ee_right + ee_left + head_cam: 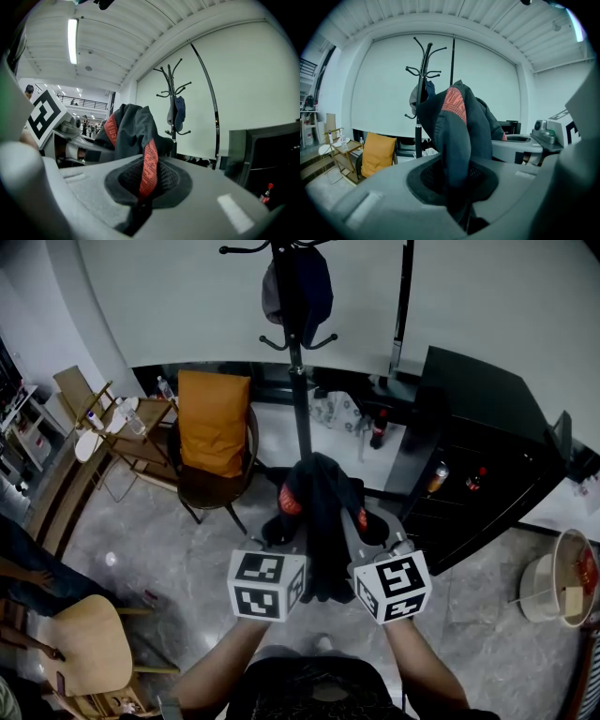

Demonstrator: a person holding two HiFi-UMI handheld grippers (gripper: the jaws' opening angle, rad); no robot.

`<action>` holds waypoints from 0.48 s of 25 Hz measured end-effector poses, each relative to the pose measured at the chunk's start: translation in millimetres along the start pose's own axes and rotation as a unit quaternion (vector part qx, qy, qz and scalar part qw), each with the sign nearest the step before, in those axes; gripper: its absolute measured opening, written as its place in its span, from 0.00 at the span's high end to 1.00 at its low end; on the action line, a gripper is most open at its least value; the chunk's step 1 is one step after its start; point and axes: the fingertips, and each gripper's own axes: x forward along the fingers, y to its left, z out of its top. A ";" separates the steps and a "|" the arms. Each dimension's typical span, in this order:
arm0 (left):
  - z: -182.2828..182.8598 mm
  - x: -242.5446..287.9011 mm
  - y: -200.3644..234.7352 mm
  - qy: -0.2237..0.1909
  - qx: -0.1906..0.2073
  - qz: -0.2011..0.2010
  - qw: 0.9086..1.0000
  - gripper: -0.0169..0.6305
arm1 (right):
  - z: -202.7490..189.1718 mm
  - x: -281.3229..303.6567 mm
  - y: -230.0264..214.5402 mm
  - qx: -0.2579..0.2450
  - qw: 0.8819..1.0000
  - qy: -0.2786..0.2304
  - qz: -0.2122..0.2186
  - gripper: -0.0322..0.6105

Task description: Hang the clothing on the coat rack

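A dark garment with red trim (322, 521) hangs bunched between my two grippers, held up in front of me. My left gripper (284, 529) is shut on its dark cloth (457, 154). The right gripper (367, 527) is shut on a red strip of the same garment (149, 166). A black coat rack (296, 352) stands straight ahead, beyond the garment; a cap (298, 287) hangs on one of its hooks. The same coat rack (423, 93) shows left of the cloth in the left gripper view, and the coat rack (173, 108) right of the cloth in the right gripper view.
A chair with an orange cloth over its back (214, 432) stands left of the rack. A black cabinet (478, 456) holding bottles is on the right. A wooden stool (86, 643) sits at the lower left, a folding rack (108, 427) further left, a bin (562, 577) at far right.
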 end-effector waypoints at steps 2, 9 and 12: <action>1.8 5.4 2.8 0.000 -0.002 0.002 1.000 0.90 | 0.1 5.2 -3.4 -0.002 1.000 0.002 0.003 0.93; 8.5 21.2 16.5 -0.005 -0.006 0.004 1.000 0.90 | 2.5 23.5 -11.2 -0.008 1.000 0.003 0.003 0.93; 10.5 31.5 26.7 -0.006 -0.010 0.003 1.000 0.90 | 2.7 36.1 -13.0 -0.012 1.000 0.005 0.003 0.93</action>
